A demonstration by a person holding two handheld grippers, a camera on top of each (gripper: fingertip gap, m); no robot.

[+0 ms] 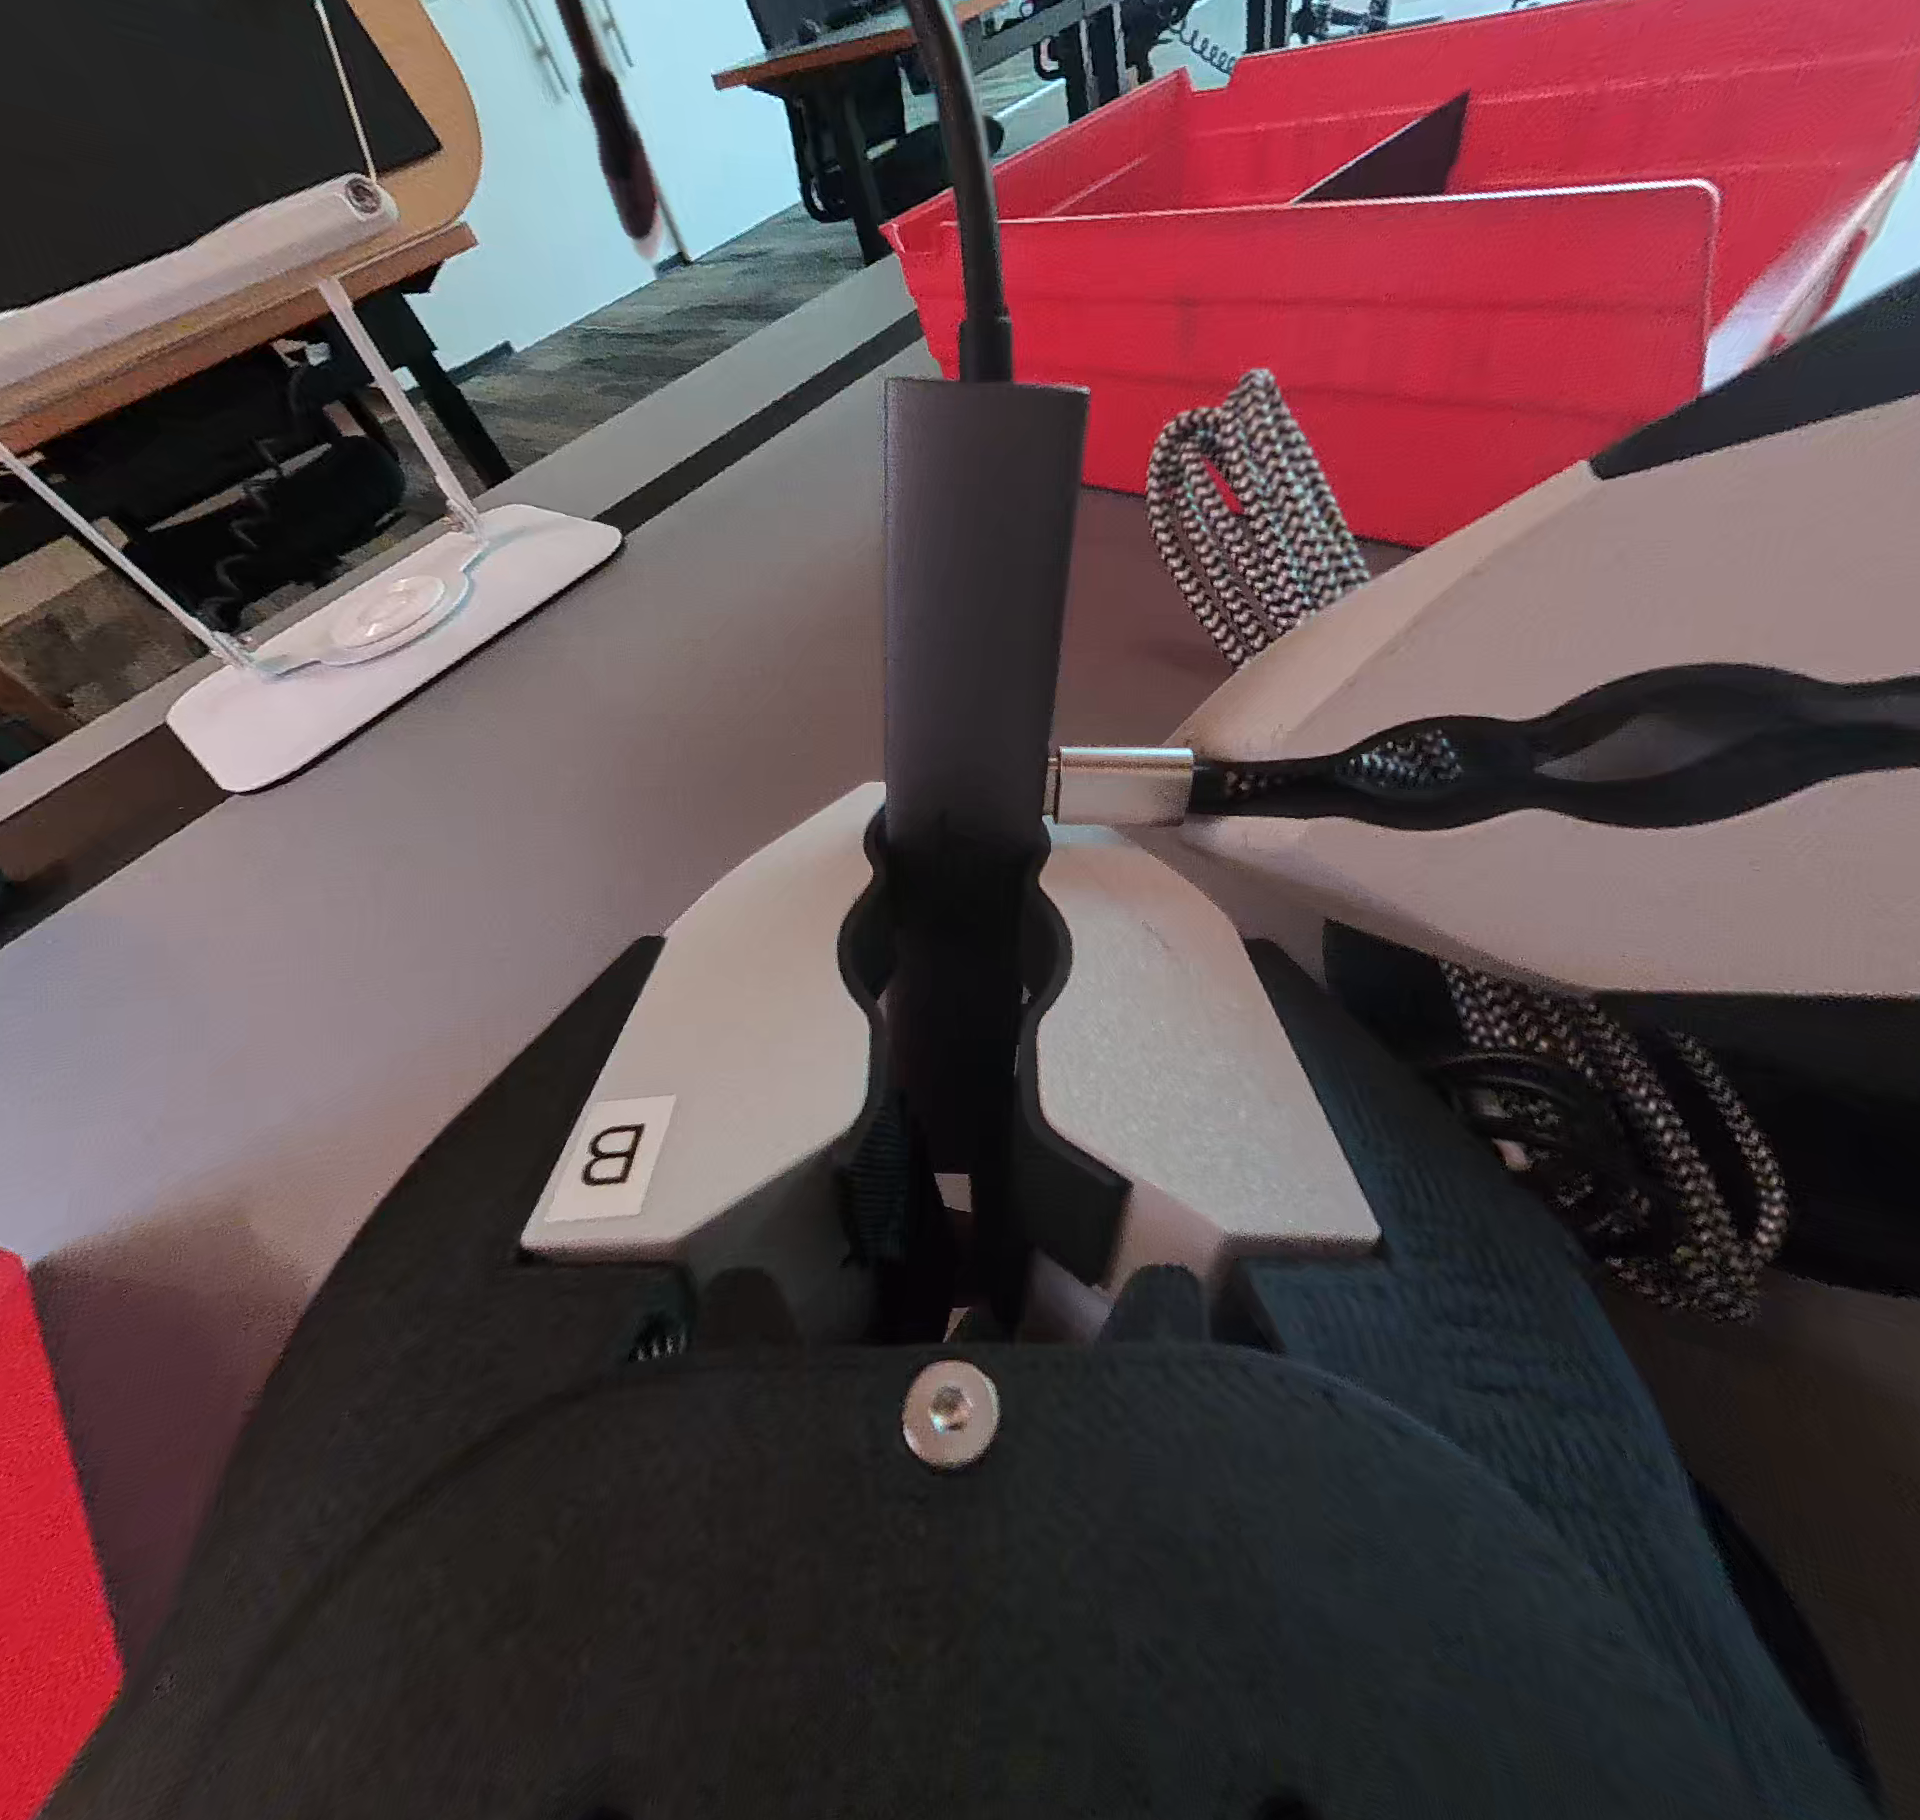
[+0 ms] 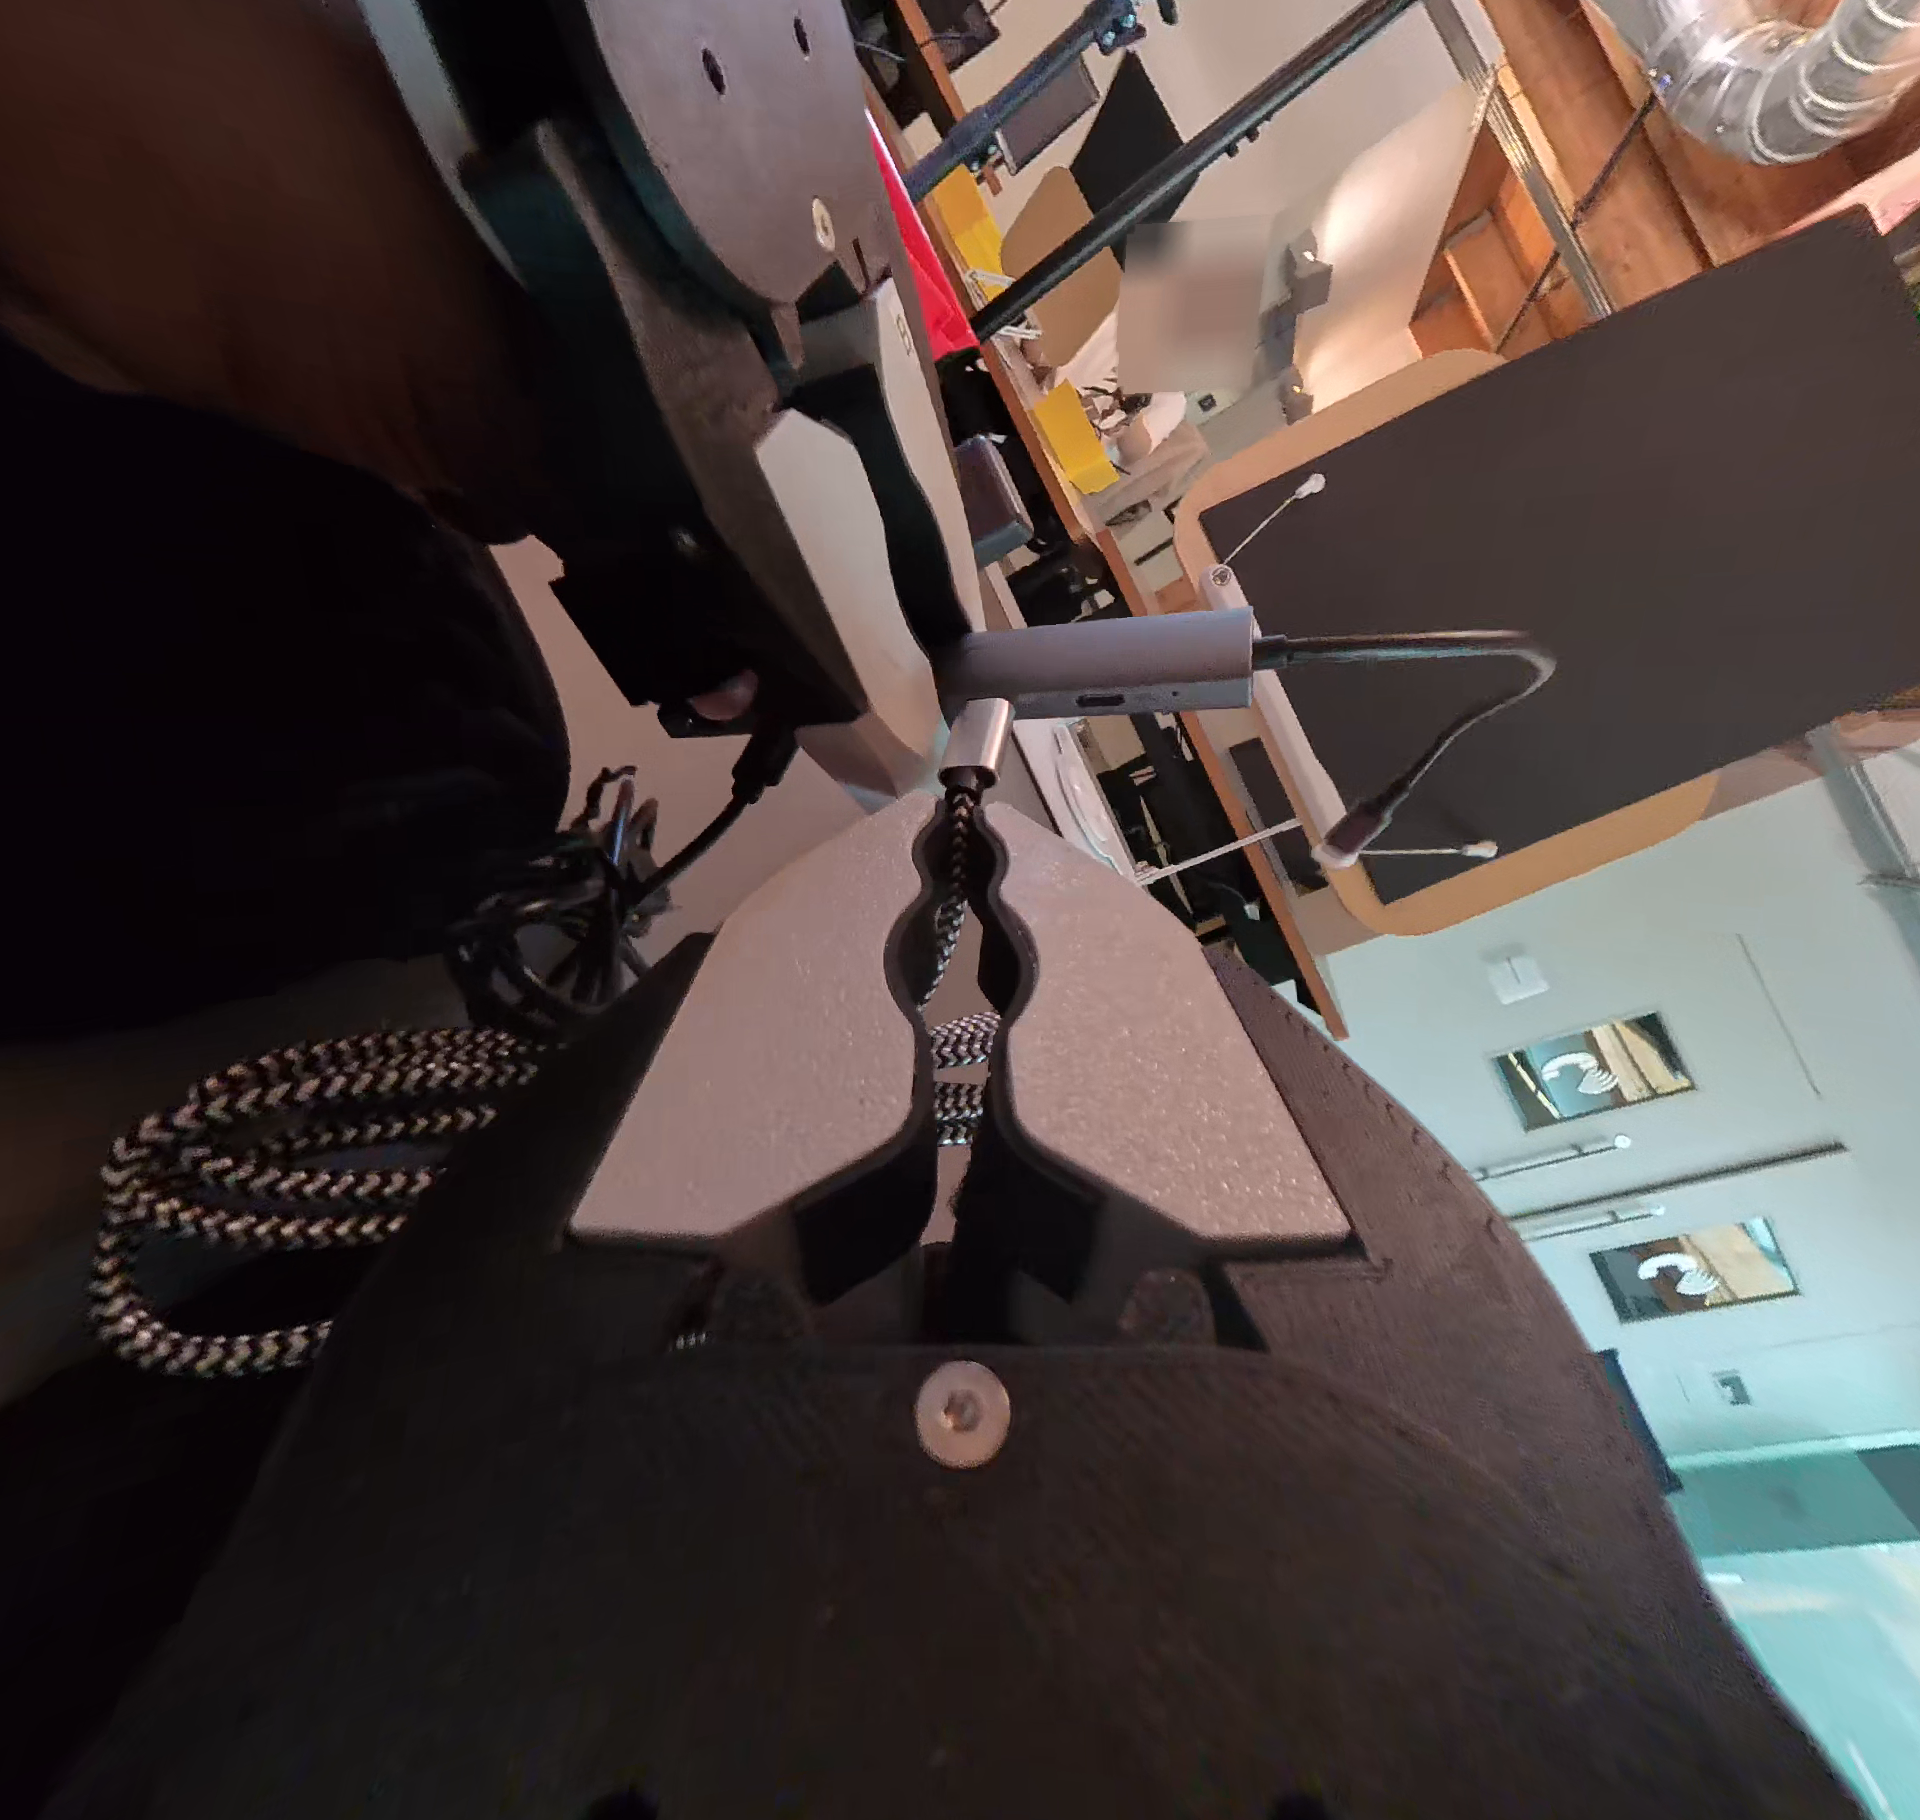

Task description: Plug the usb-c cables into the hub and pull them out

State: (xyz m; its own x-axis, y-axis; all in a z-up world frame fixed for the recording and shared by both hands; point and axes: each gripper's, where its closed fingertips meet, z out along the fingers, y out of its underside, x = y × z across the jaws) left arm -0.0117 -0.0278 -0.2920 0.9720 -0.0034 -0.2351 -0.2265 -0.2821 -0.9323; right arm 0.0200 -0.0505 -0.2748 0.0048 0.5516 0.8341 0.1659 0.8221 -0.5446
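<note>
My left gripper (image 1: 956, 825) is shut on the grey hub (image 1: 977, 586) and holds it upright above the table, its black lead (image 1: 961, 170) arching up and away. My right gripper (image 2: 961, 814) is shut on a black-and-white braided usb-c cable (image 2: 951, 939) just behind its silver plug (image 2: 977, 736). The plug (image 1: 1122, 783) meets the hub's right side near its lower end, at a port. The hub (image 2: 1112, 674) lies sideways in the right wrist view, with another free port showing beside the plug. The right gripper (image 1: 1195, 804) comes in from the right in the left wrist view.
A red bin (image 1: 1351, 316) stands behind the hub on the grey table (image 1: 364, 887). Coils of braided cable (image 1: 1247, 523) lie in front of the bin and hang under the right gripper (image 2: 260, 1199). A white stand (image 1: 395, 617) sits at the left table edge. The gap from one gripper's tips to the other's is roughly 4 centimeters.
</note>
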